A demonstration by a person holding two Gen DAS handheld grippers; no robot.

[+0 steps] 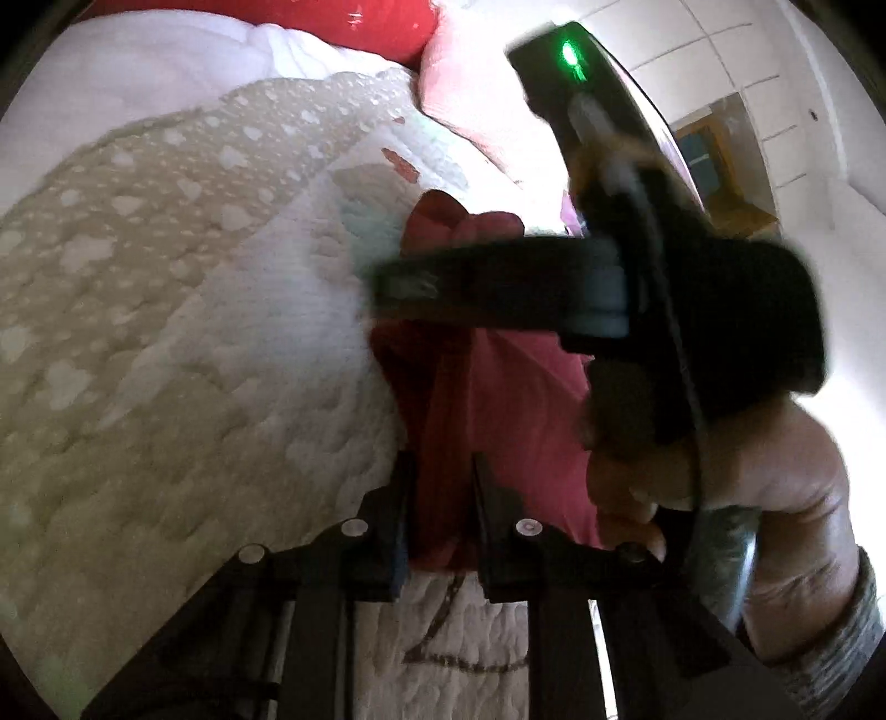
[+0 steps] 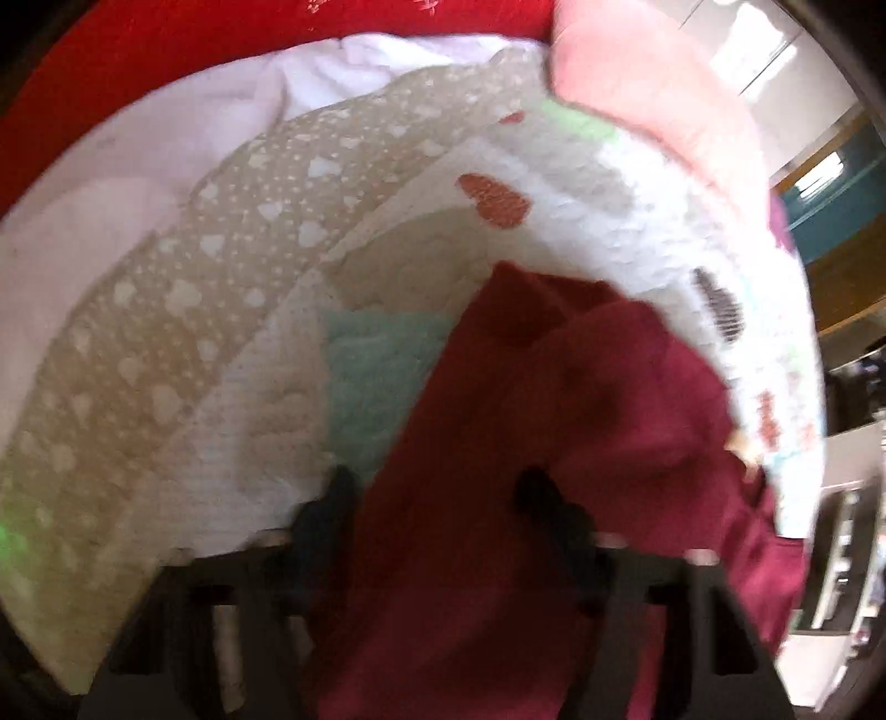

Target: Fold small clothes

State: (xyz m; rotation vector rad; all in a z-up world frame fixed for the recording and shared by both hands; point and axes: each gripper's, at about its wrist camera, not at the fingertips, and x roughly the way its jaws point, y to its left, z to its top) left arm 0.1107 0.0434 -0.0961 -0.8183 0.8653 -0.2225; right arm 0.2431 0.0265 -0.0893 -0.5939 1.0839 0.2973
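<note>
A small dark red garment lies on a quilted bedspread. In the left wrist view my left gripper has a fold of the red cloth between its narrowly spaced fingers. The other gripper's black body, held by a hand, crosses in front of the view just beyond, over the garment. In the right wrist view my right gripper has the red garment running up between its fingers, which stand fairly wide apart; the view is blurred and the grip is unclear.
The bedspread is beige and white with cloud prints. A pink pillow and a red cushion lie at the far end. The bed's edge is on the right, with a room and wooden furniture beyond.
</note>
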